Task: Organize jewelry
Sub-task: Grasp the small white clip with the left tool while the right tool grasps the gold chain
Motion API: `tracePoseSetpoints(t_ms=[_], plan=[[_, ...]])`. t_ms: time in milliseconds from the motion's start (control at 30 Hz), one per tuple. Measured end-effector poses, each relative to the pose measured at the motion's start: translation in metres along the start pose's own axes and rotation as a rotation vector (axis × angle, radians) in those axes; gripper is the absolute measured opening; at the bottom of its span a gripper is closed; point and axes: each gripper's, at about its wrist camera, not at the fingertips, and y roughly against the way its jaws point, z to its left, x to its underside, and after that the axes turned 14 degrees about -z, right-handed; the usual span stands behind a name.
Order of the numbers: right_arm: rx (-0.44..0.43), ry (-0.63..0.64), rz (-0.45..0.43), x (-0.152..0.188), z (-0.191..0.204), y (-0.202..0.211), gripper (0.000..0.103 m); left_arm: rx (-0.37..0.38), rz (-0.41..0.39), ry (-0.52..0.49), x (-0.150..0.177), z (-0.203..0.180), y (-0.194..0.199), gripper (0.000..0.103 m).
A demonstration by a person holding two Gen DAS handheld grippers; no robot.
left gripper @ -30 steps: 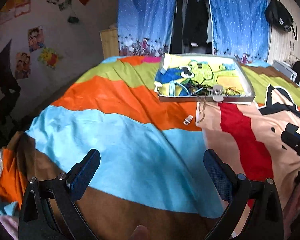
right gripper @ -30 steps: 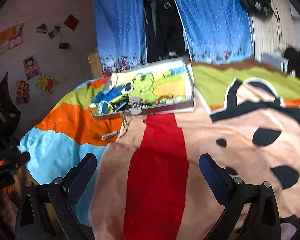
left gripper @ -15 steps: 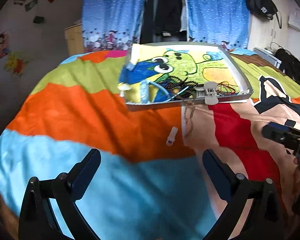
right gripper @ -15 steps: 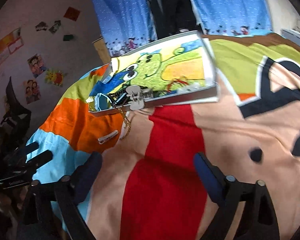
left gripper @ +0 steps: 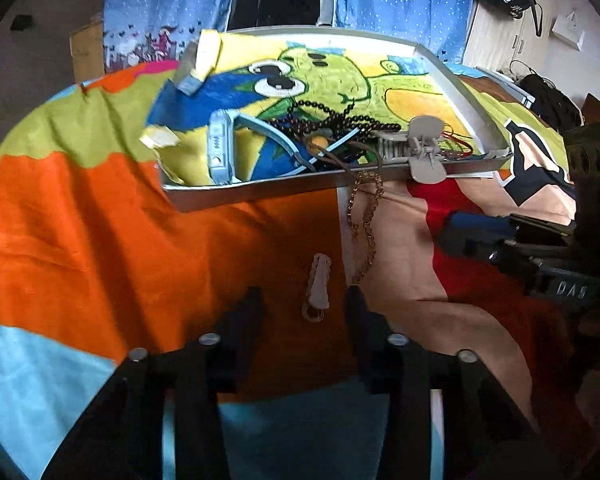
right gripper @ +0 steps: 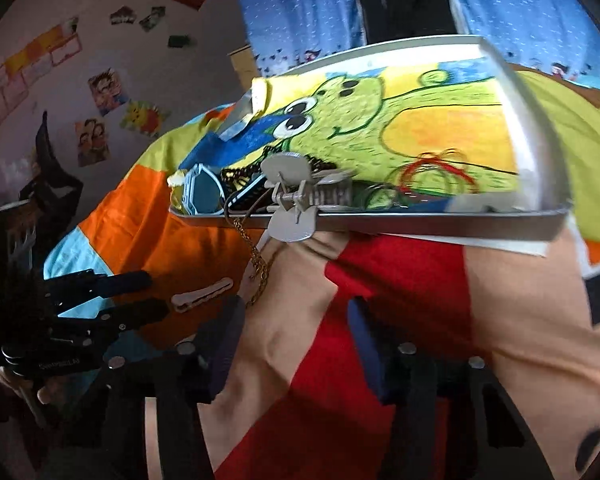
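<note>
A beige hair clip [left gripper: 319, 276] lies on the orange patch of the bedspread, between the fingertips of my left gripper [left gripper: 303, 306]. The jaws are closing, and a gap shows on each side of the clip. A gold chain [left gripper: 364, 220] hangs over the front rim of the metal tray [left gripper: 260, 192] onto the bed. A grey claw clip [left gripper: 424, 148] sits on that rim. My right gripper [right gripper: 296, 320] hovers over the red and tan patches, jaws closing with nothing between them. The hair clip [right gripper: 202, 292] and chain [right gripper: 256, 268] lie to its left.
The tray [right gripper: 420, 228] is lined with a green cartoon drawing and holds a blue watch [left gripper: 220, 148], dark beads [left gripper: 340, 116] and a red string bracelet [right gripper: 436, 172]. My left gripper [right gripper: 156, 294] shows at the left of the right wrist view. Blue curtains hang behind the bed.
Both grippers have come forward and down toward the tray's front edge. Their jaws have narrowed from wide open. The hair clip now lies between the left fingertips.
</note>
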Motion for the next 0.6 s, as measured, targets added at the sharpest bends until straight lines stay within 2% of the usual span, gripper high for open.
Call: tracePoseSetpoints(t_ms=[133,233,333,600], plan=[[-0.035,0.021,0.03,0.003,0.004,-0.017,0.038,0.021,0.016,0.01,0.002,0.002,-0.011,0.025],[-0.054,0.043,0.039,0.003,0.009,-0.026,0.036,0.016,0.023,0.004,0.003,0.002,-0.012,0.023],[-0.062,0.058,0.05,0.002,0.012,-0.036,0.033,-0.002,0.04,0.015,0.005,0.005,-0.016,0.014],[-0.065,0.028,0.043,-0.003,0.009,-0.051,0.029,-0.004,0.038,0.033,0.005,0.007,-0.017,0.014]])
